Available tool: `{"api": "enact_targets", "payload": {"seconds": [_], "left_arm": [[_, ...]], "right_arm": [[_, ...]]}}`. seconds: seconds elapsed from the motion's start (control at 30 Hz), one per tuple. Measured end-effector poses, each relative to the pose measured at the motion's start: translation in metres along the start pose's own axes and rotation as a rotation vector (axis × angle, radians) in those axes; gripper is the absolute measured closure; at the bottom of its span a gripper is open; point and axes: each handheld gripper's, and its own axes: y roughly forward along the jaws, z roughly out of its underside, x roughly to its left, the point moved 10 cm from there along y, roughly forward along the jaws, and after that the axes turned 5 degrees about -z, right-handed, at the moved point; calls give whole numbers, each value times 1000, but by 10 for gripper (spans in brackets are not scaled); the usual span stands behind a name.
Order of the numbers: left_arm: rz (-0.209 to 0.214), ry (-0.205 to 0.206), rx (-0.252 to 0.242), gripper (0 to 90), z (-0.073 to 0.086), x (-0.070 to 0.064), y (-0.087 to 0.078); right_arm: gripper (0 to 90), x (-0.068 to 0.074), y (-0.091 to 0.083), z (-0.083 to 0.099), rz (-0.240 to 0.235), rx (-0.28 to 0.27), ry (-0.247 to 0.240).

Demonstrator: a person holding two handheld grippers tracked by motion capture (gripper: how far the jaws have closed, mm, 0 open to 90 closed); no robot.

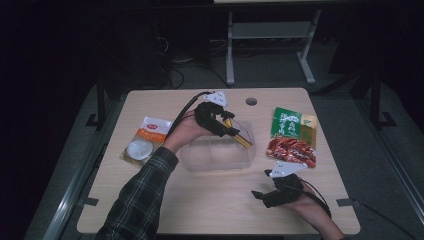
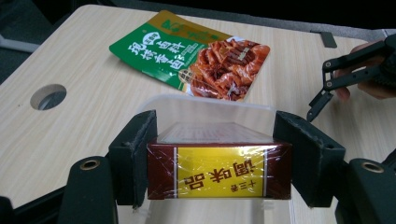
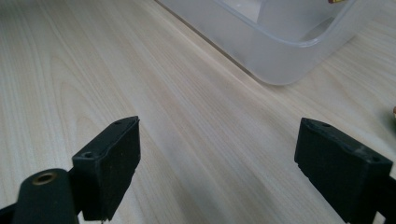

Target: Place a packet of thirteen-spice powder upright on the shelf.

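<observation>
My left gripper (image 1: 231, 131) is shut on a dark red and yellow box (image 2: 218, 171), wrapped in film, held over the far side of a clear plastic tub (image 1: 216, 155). In the left gripper view the box sits clamped between both pads, above the tub's rim (image 2: 210, 100). My right gripper (image 1: 261, 195) stands open near the table's front right, low over bare wood, with nothing between its jaws. In the right gripper view the tub's corner (image 3: 280, 51) lies ahead of the open jaws.
A green and red food pouch (image 1: 294, 136) lies flat right of the tub. A white and orange packet (image 1: 145, 141) lies to the tub's left. A round cable hole (image 1: 251, 101) sits near the table's far edge.
</observation>
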Motion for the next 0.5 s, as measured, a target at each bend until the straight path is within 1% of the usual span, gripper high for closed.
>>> {"api": "enact_targets", "payload": {"seconds": [0.17, 0.27, 0.4, 0.43, 0.5], "left_arm": [[7, 5, -8, 316, -6, -2, 6], [12, 18, -7, 316, -8, -4, 12], [15, 19, -20, 316, -11, -5, 18], [17, 12, -24, 316, -12, -6, 20], [19, 12, -27, 316, -14, -7, 23]], "right_arm": [[139, 1, 0, 0, -3, 2, 1], [140, 1, 0, -1, -6, -1, -7], [140, 2, 0, -1, -8, 0, -1], [140, 2, 0, -1, -9, -1, -1], [140, 3, 0, -1, -11, 0, -1]]}}
